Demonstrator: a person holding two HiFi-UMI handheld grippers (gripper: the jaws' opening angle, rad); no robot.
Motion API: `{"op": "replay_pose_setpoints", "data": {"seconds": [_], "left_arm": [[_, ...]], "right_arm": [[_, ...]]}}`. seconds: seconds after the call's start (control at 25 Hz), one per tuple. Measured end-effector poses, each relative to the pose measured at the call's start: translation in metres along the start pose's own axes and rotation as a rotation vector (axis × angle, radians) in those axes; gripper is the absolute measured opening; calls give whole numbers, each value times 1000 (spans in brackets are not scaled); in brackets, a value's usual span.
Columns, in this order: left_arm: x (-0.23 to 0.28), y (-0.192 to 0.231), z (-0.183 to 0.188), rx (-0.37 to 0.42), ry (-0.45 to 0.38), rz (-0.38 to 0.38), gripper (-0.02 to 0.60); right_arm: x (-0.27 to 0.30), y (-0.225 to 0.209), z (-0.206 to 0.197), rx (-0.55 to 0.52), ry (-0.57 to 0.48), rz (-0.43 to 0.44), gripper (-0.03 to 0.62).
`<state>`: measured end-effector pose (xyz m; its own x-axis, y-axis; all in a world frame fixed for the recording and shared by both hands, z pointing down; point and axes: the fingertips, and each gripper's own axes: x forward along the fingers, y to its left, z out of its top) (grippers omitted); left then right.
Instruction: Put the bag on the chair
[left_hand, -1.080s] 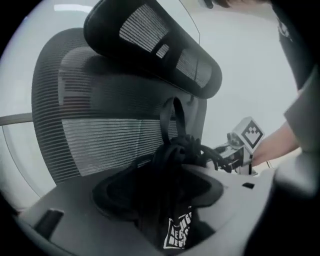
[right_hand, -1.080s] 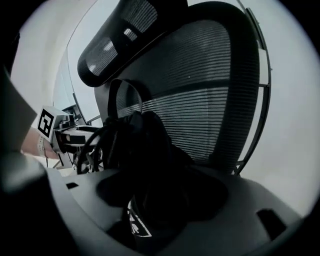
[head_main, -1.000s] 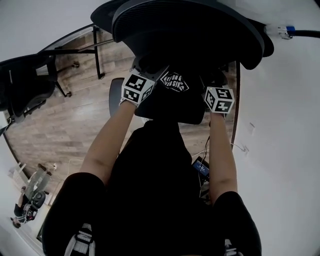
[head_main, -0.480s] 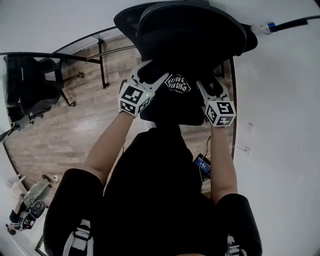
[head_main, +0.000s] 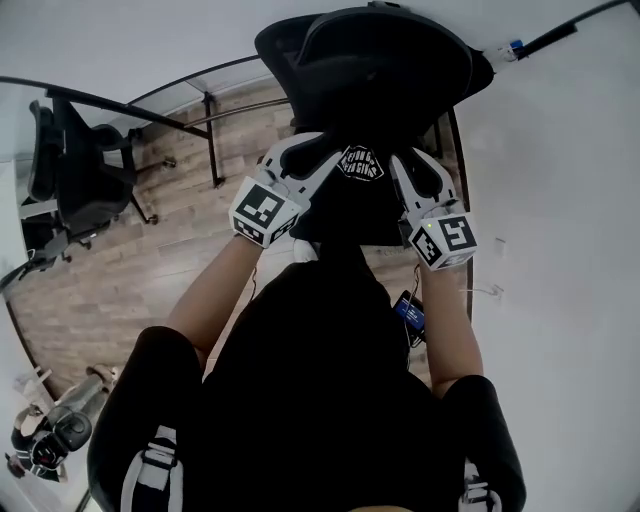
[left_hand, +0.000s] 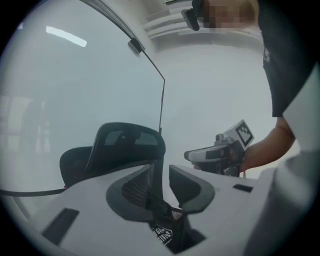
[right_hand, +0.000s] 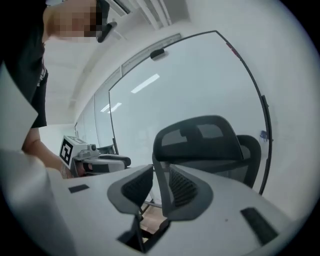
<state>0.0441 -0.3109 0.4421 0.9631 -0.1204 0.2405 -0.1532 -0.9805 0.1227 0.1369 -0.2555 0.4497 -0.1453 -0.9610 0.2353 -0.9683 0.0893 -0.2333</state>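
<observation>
A black bag (head_main: 350, 200) with a white logo patch (head_main: 360, 163) hangs in front of the black mesh office chair (head_main: 385, 60). My left gripper (head_main: 325, 152) and right gripper (head_main: 405, 165) flank the bag's top. In the left gripper view the jaws (left_hand: 161, 182) are closing around a black strap (left_hand: 154, 176), with a sliver of gap still showing beside it; the logo patch (left_hand: 162, 234) lies below. In the right gripper view the jaws (right_hand: 159, 187) are closing around a thin strap (right_hand: 161, 192). The chair's backrest (right_hand: 200, 137) stands just beyond.
A second black chair (head_main: 75, 170) stands at the far left on the wood floor (head_main: 150, 260). Black desk legs (head_main: 210, 140) rise behind it. A white wall (head_main: 560, 250) runs along the right, with a cable and blue plug (head_main: 515, 47). A small device (head_main: 410, 312) lies on the floor.
Both grippers' jaws have narrowed around the bag's straps. The chair has shifted up and right in the head view, and the grippers sit a little lower.
</observation>
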Motion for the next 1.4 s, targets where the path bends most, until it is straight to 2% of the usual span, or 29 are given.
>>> {"op": "replay_pose_setpoints", "data": {"seconds": [0.2, 0.32, 0.52, 0.72, 0.84, 1.0, 1.12, 1.4], "left_arm": [[-30, -35, 41, 12, -76, -63, 68], [-45, -53, 62, 2, -113, -110, 60], [-71, -82, 84, 21, -134, -160, 22], [-96, -102, 94, 101, -132, -125, 6], [-107, -103, 98, 92, -165, -120, 6], [-121, -112, 111, 72, -164, -149, 5], [-132, -123, 124, 96, -174, -168, 5], [-145, -119, 125, 108, -183, -143, 6]], "right_arm": [[-28, 45, 44, -52, -96, 17, 56], [-42, 73, 63, -93, -126, 40, 39], [-68, 113, 84, -138, -153, 64, 26], [-92, 140, 88, -154, -175, 76, 5], [-93, 153, 88, -172, -180, 68, 2], [-102, 166, 96, -156, -172, 54, 2], [-113, 177, 103, -157, -174, 49, 2], [-113, 187, 103, -177, -178, 33, 2]]}}
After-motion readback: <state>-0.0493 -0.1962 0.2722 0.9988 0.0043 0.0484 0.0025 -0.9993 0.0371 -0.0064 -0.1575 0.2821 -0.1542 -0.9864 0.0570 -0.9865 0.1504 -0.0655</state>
